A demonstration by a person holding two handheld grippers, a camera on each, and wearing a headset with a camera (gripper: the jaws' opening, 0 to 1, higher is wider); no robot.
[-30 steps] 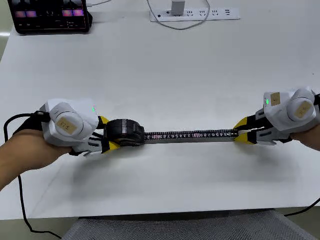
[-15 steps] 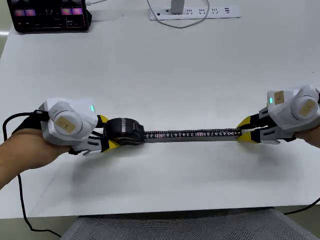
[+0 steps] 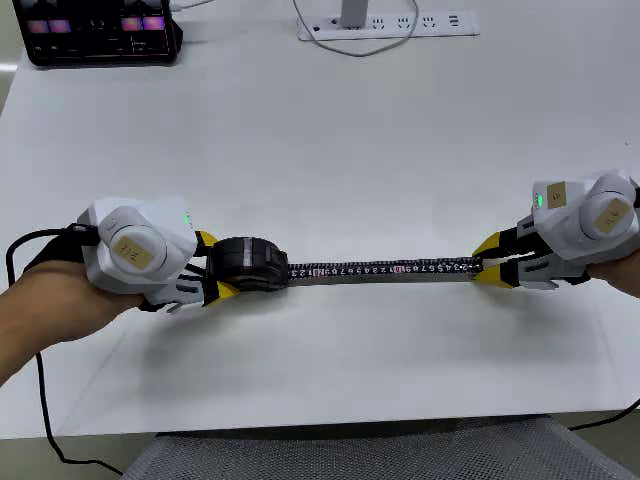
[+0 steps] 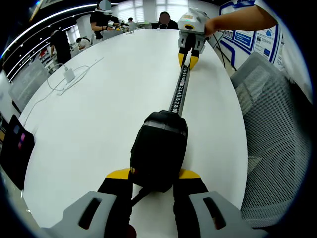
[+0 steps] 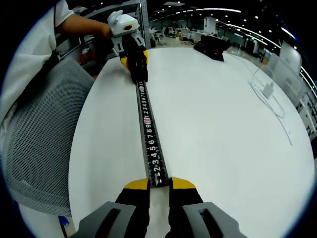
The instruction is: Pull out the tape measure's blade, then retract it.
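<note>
Blade point(image 3: 380, 269) slightly longer along near edge of table point(image 3: 400, 385)

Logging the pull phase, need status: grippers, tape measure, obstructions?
Left gripper shut on tape measure. Right gripper shut on blade tip; blade out straight between them. Power strip at table's far edge, well off the line.

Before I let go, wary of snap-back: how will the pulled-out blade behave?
The blade spans straight between case and right gripper, so it's probably springy-stiff, not floppy. Released, it will likely whip back toward the case in the left gripper. Thin, so pushing sideways may buckle it.
</note>
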